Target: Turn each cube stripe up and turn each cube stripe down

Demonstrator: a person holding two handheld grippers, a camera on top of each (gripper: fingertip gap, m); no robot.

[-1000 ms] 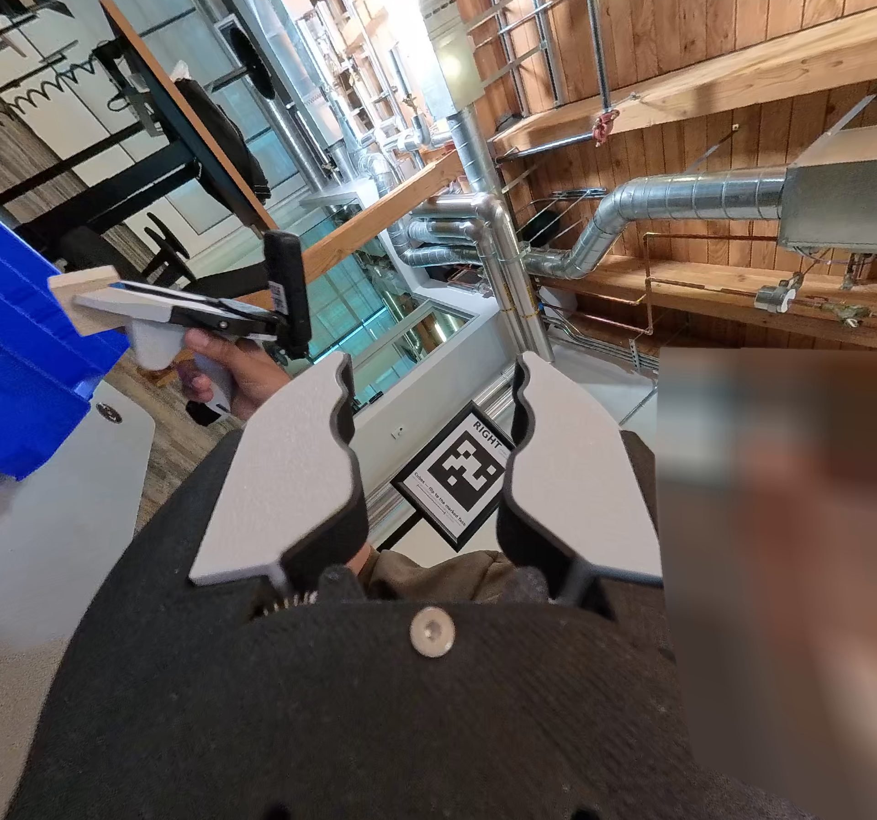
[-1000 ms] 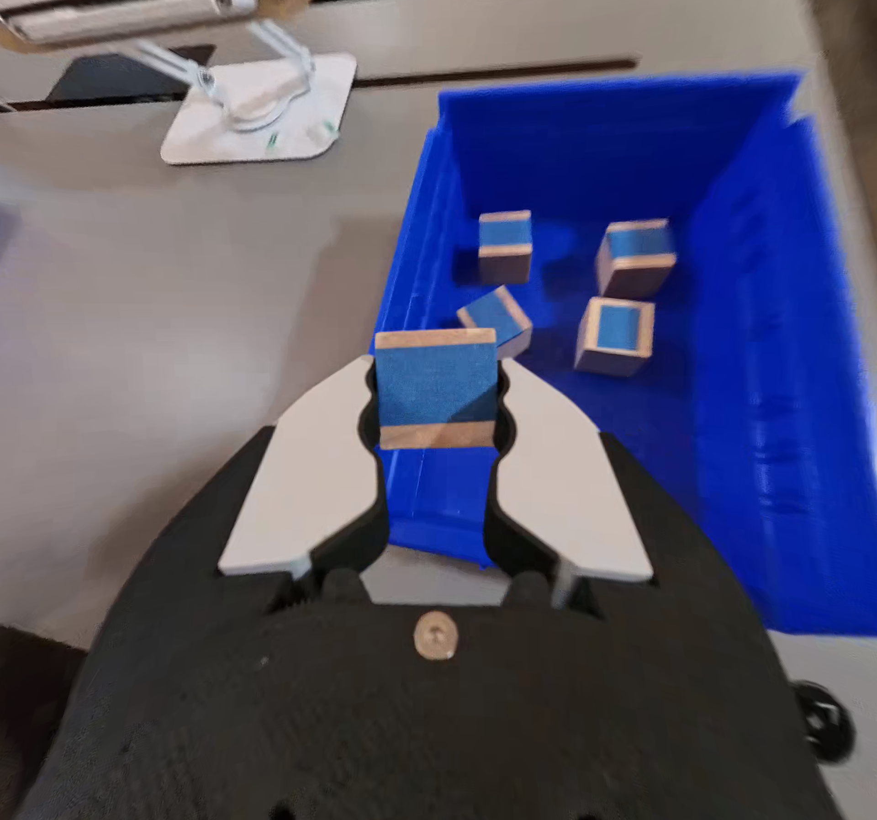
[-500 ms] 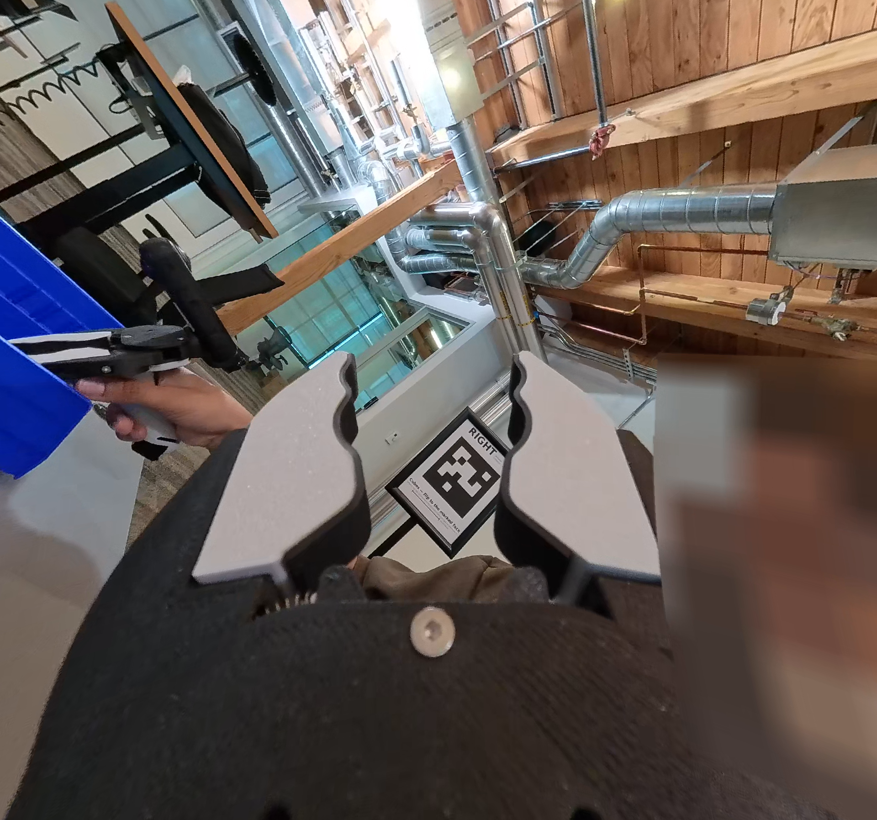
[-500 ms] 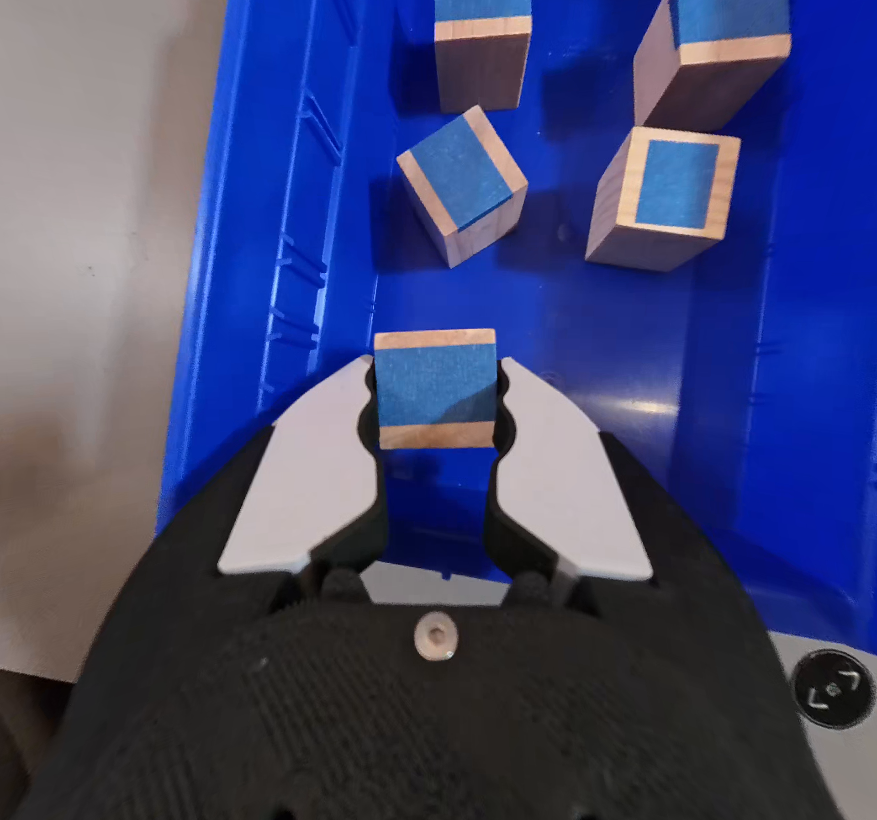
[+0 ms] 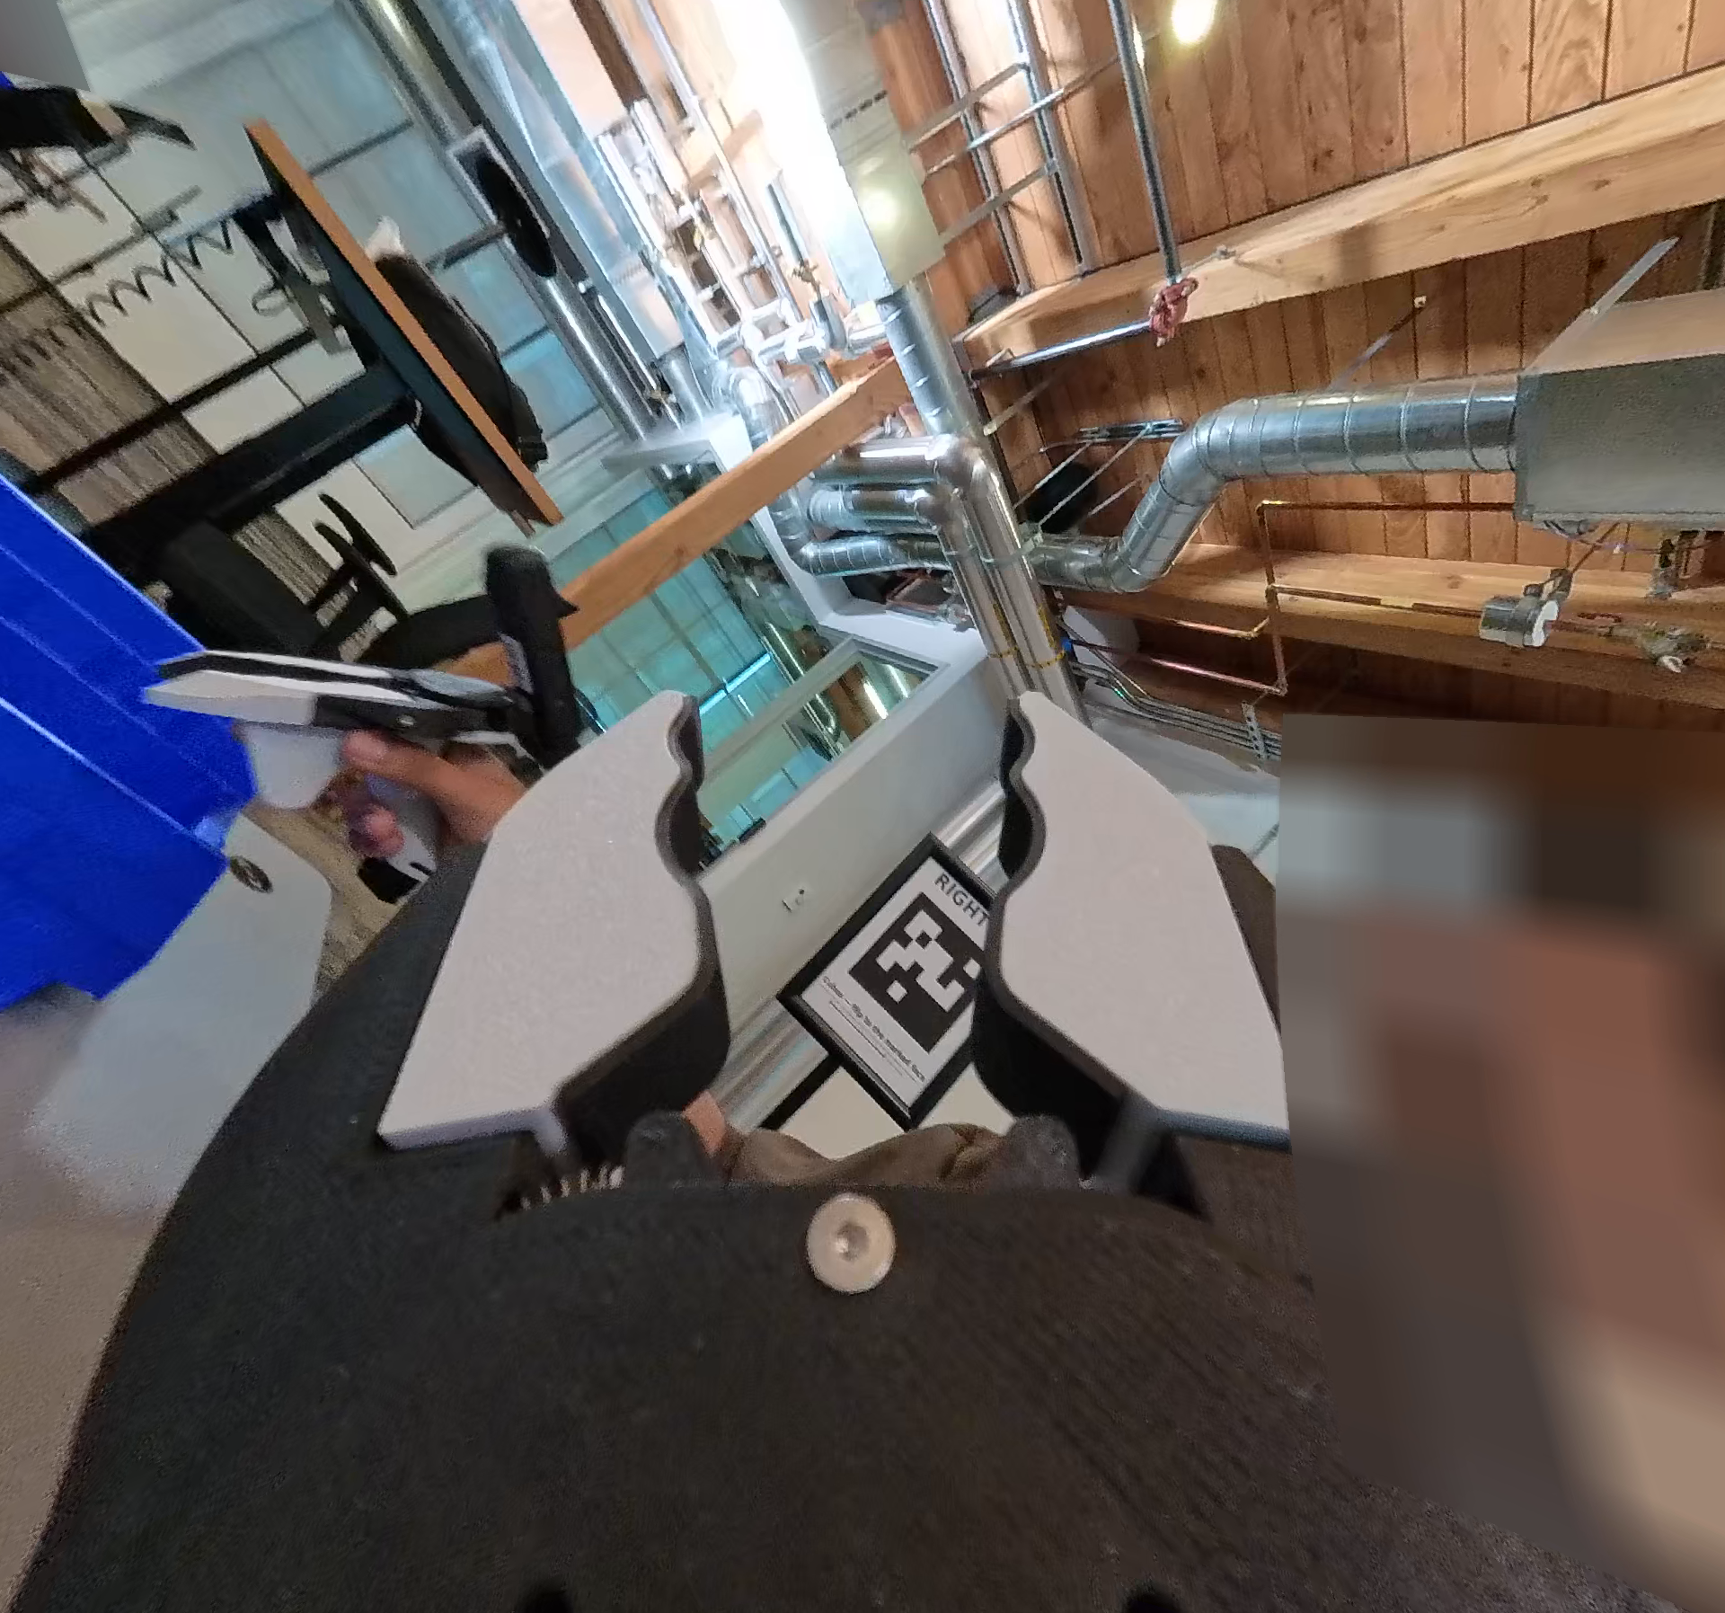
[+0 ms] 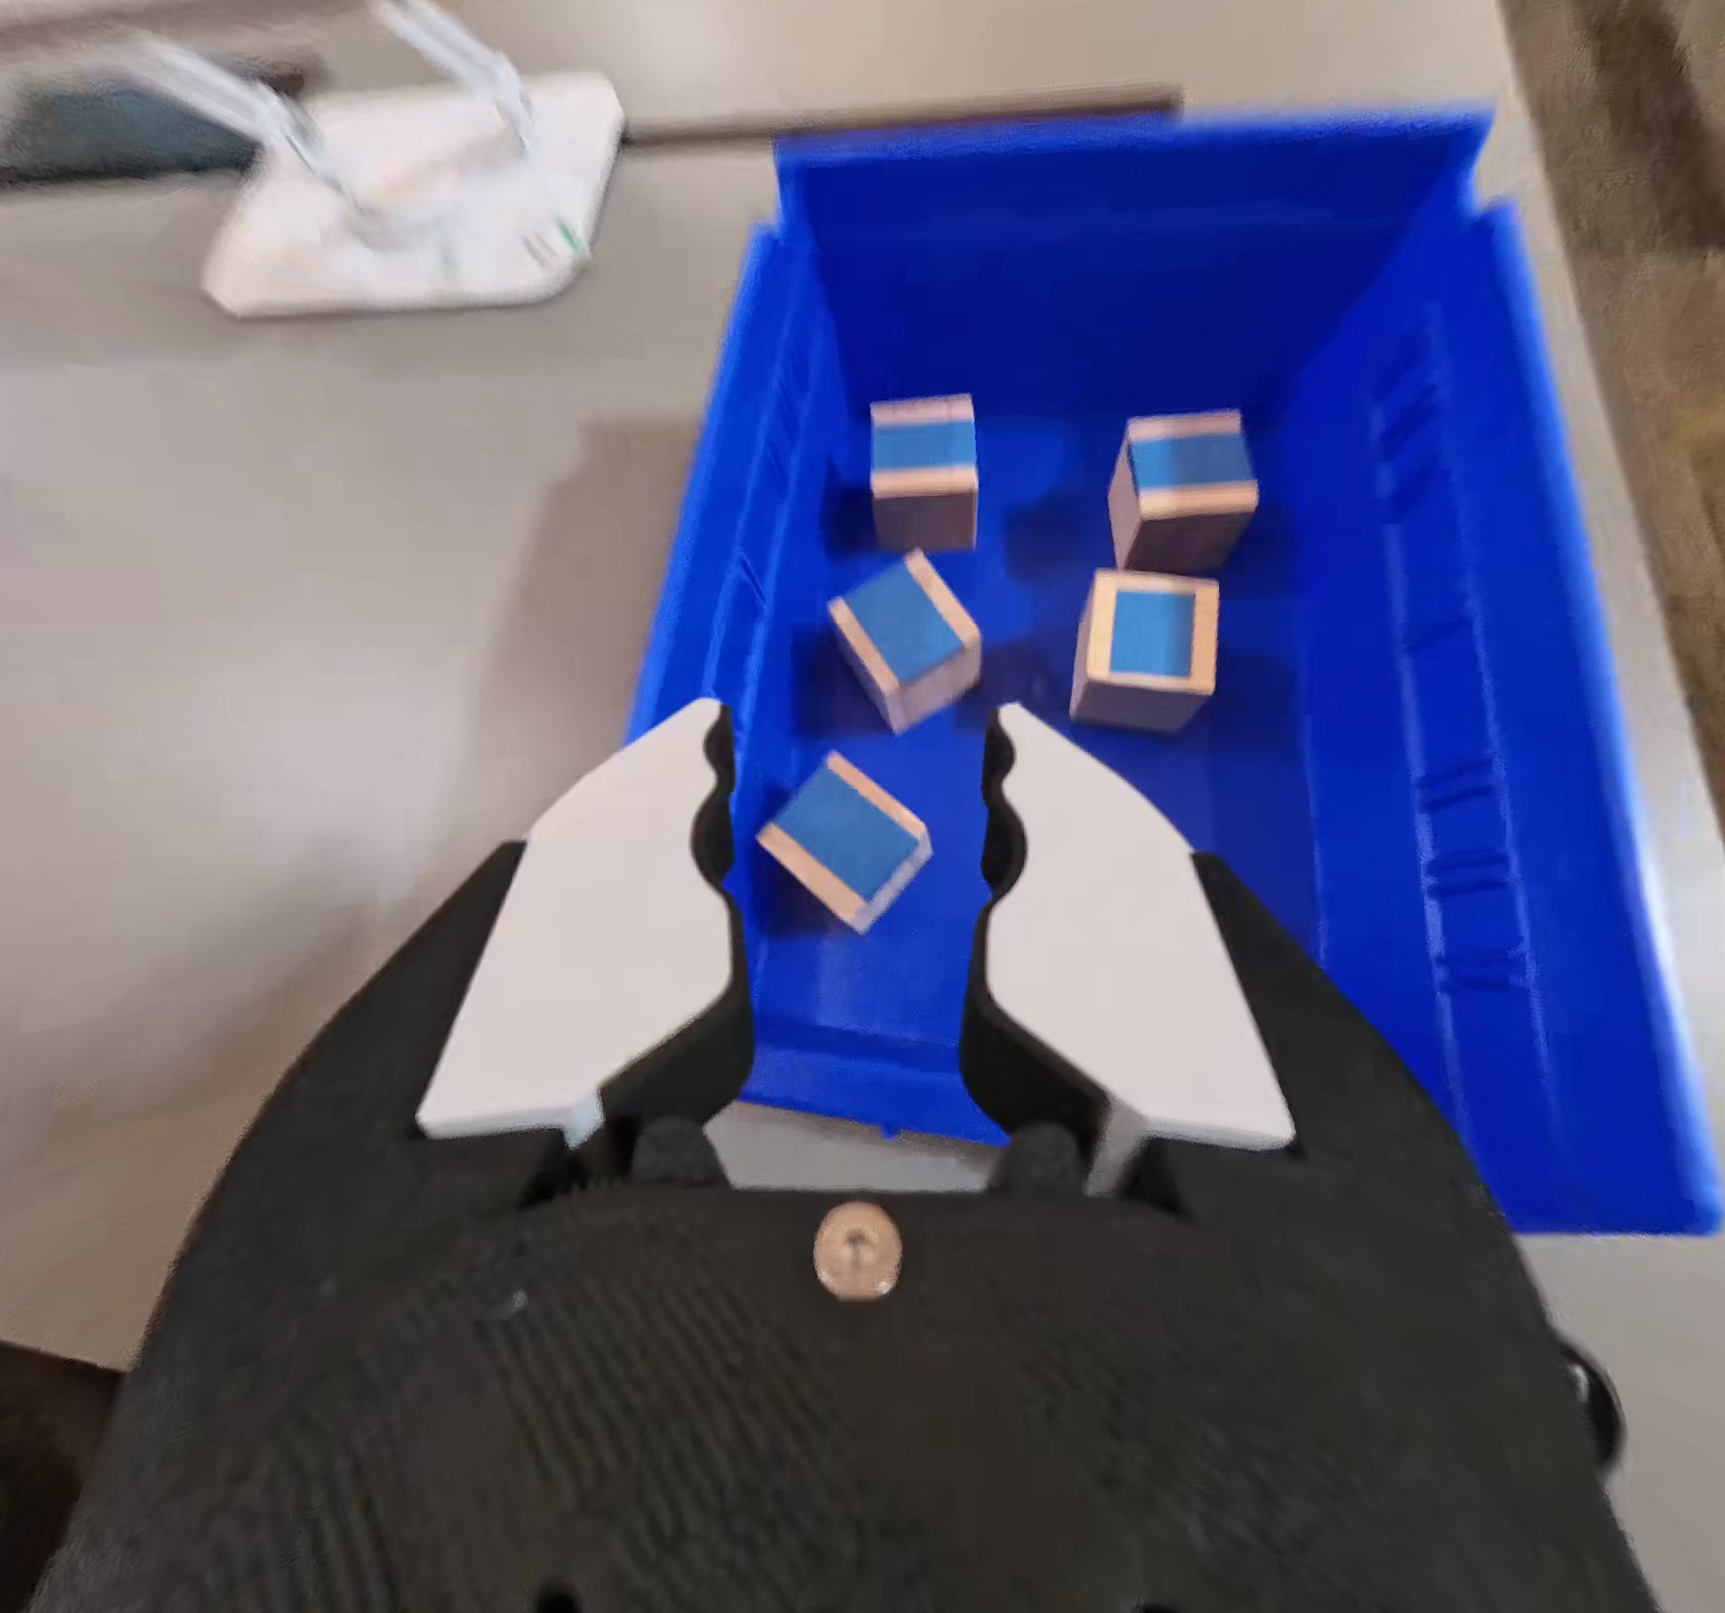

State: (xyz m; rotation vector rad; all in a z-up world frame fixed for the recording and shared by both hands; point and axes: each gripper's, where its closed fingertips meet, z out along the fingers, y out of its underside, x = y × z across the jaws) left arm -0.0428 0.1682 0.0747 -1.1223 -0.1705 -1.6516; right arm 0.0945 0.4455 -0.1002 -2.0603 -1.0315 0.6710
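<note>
Five cubes [image 6: 845, 838] lay stripe-up in the blue bin [image 6: 1493, 635]; stripe-down turns remained. Right gripper [image 6: 854, 812] gaped empty at six o'clock, left gripper [image 5: 845, 807] likewise.

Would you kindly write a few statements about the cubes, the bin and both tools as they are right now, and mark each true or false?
1. Five cubes lie in the blue bin. True.
2. The right tool is clamped on a cube. False: its jaws are open and empty, and the nearest cube lies in the bin beyond them.
3. Every cube shows its blue face upward. True, though the picture is blurred.
4. The left tool is gripping the bin's wall. False: it is open, empty and pointed up towards the ceiling ducts.
5. A white stand base sits on the grey table beside the bin. True.
</note>
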